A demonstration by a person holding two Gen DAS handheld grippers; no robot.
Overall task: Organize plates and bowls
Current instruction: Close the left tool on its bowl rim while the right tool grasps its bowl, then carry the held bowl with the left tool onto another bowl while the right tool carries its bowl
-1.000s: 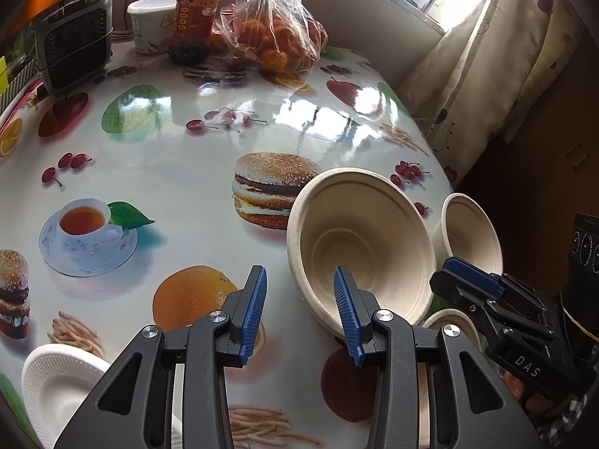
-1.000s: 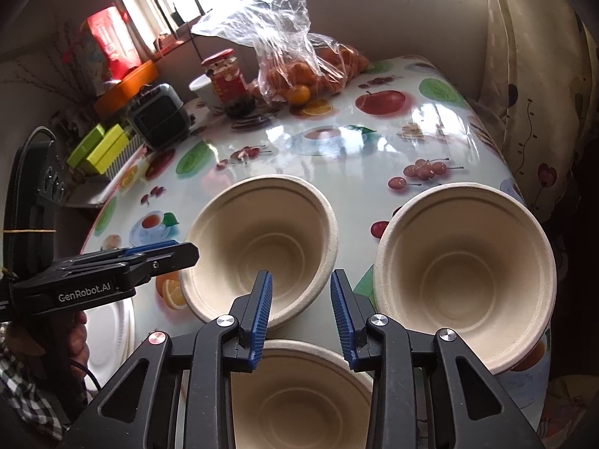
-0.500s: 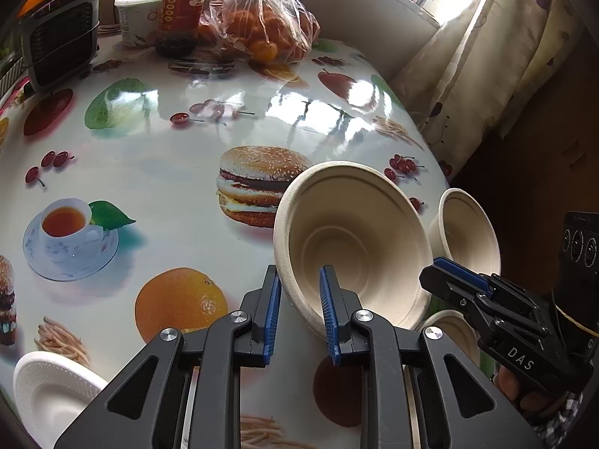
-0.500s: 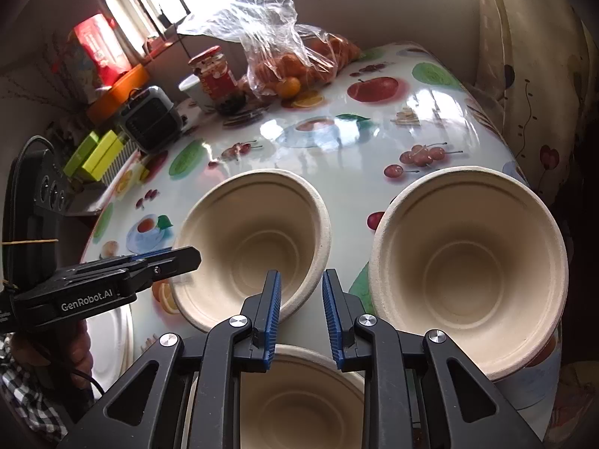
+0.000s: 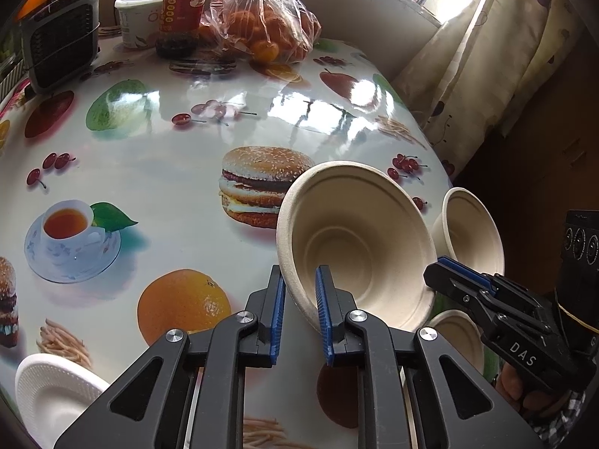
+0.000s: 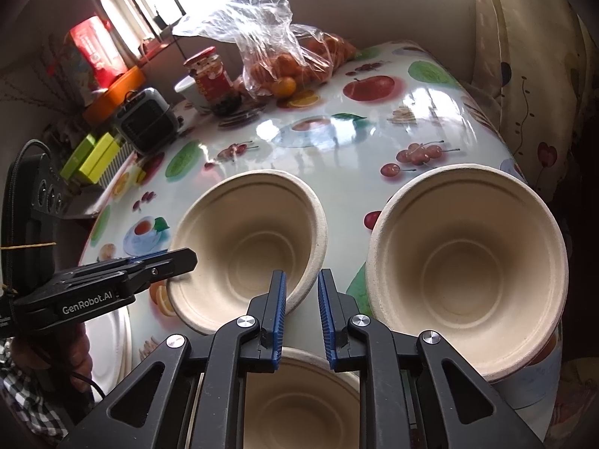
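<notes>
**Inspector A:** We find three pulp bowls standing apart on the surface [image 6: 374, 138], none nested. The middle bowl [image 5: 355, 243] is tipped, and the left hand-held gripper [image 5: 299, 312] straddles its near rim, one pad outside the wall and one inside. The pads look close on the rim, but we cannot tell whether they press it.

**Inspector B:** Agreed. In the right wrist view the same bowl sits at about 10 o'clock of the right hand-held gripper [image 6: 301, 314], whose jaws stand narrowly apart and hold nothing. The right bowl [image 6: 468, 265] lies at its 2 o'clock, near the surface edge, and the near bowl [image 6: 299, 404] sits just beneath it at 6 o'clock.

**Inspector A:** We also note a white plate [image 5: 52, 393] at 8 o'clock in the left wrist view, well apart from the bowls. Whether more plates lie under it we cannot tell.

**Inspector B:** The bag of oranges [image 5: 262, 26], jar [image 5: 185, 3] and small heater [image 5: 60, 37] sit at the far side, around 11 to 12 o'clock, out of the way.

**Inspector A:** Our judgement: the task is at an early stage. No stack is formed; the first bowl is only being taken up. Left to do: nest the three bowls and gather the plate.
</notes>
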